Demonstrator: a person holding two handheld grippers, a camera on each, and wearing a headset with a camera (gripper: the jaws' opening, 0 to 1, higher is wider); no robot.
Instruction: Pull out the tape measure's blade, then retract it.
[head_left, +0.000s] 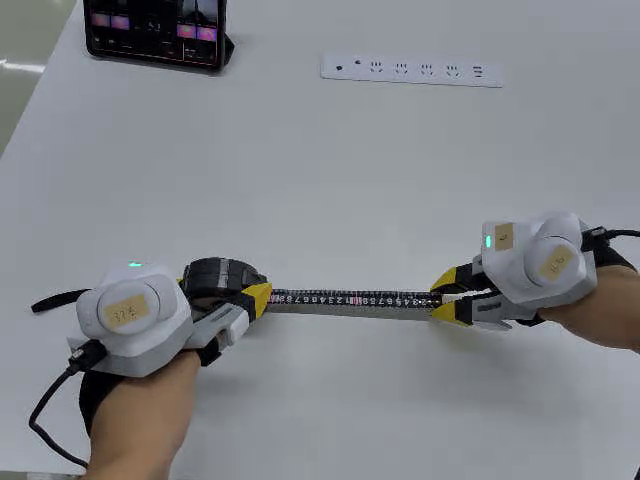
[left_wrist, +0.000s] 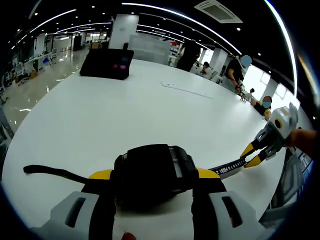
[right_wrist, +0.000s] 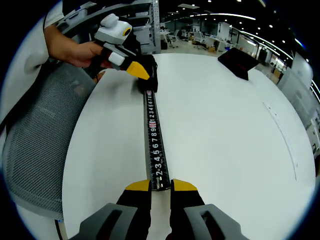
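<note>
Head view: a power strip (head_left: 411, 70) and a propped dark tablet (head_left: 155, 28) are seen far back on the white desk (head_left: 300, 180), well apart from the work. Near the front edge, the black tape measure (head_left: 222, 278) is clamped between the left gripper's (head_left: 240, 290) yellow-tipped fingers. Its blade (head_left: 350, 299), dark with white numerals, is stretched out along the desk. The blade's end is pinched by the right gripper's (head_left: 440, 297) narrowed fingers.

Bright, even light on the white table (head_left: 330, 150), shadows faint. Ceiling strip lights (left_wrist: 165, 11) glare at twelve o'clock in the left gripper view; edges bend strongly.
</note>
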